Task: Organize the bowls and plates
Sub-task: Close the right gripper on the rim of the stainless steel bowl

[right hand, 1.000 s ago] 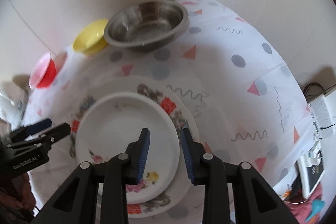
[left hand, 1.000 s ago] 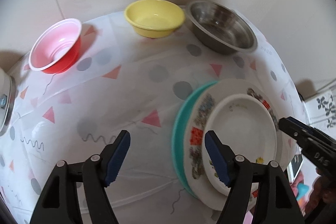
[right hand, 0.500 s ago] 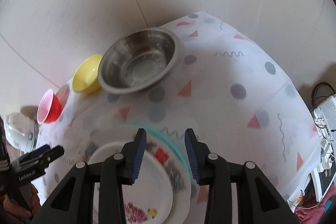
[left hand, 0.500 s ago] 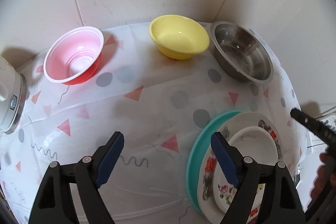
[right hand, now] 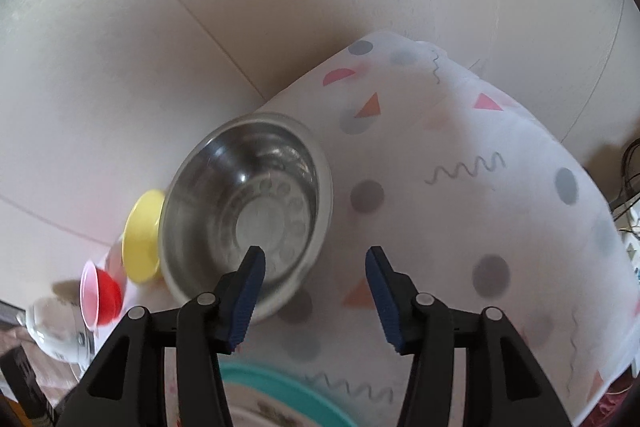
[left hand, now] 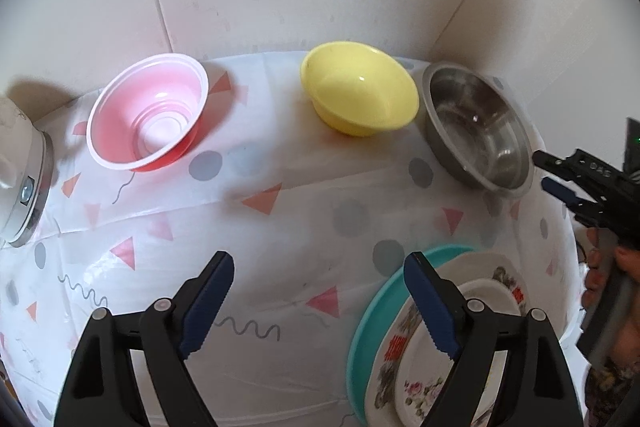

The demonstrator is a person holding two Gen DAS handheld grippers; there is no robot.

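Right gripper hangs over the steel bowl, fingers spreading and nothing between them; the bowl sits at the back corner of the bench, touching or nearly touching the yellow bowl. Thin polished metal, rigid, probably light but slick, so pinching the rolled rim looks safest. Left gripper is spread wide and empty over the patterned plastic cloth. Yellow one looks like smooth melamine, stiff and forgiving. The red bowl, far left and well apart, is thin ribbed plastic with a white lining, likely to flex if squeezed. The plate stack rests at the near edge: teal plate below, two floral ones on top, glossy, possibly chippable
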